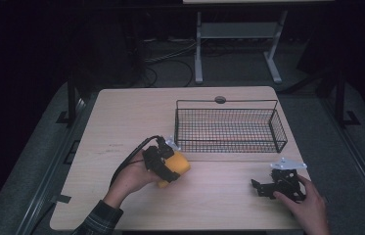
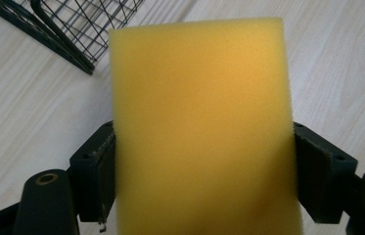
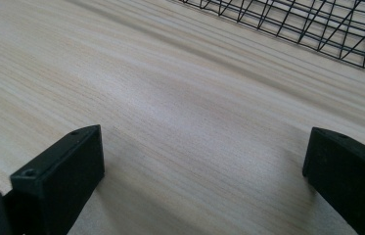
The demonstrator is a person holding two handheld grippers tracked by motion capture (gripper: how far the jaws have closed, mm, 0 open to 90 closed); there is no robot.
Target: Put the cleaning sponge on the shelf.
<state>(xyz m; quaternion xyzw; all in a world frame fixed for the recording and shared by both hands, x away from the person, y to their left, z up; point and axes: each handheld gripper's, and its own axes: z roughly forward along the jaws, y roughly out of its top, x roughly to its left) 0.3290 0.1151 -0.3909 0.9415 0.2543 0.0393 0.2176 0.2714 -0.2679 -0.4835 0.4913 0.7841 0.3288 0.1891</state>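
High view: a pale wooden desk carries a black wire basket toward its far side. Near the middle, just in front of the basket's left corner, the left gripper is held by a hand and grips a yellow sponge, which sticks out to the right of the black frame. At the desk's near right corner the right gripper rests low over the wood under the other hand, well apart from the sponge and in front of the basket's right end.

Left gripper view: the sponge stands upright between the two black fingers, which press against its left and right sides, closed on it. Behind it lies bare desk, and a corner of the basket shows at the upper left.

Right gripper view: the two black fingers stand wide apart with nothing between them, just above the wood grain of the desk. The basket's wire side runs across the upper right.
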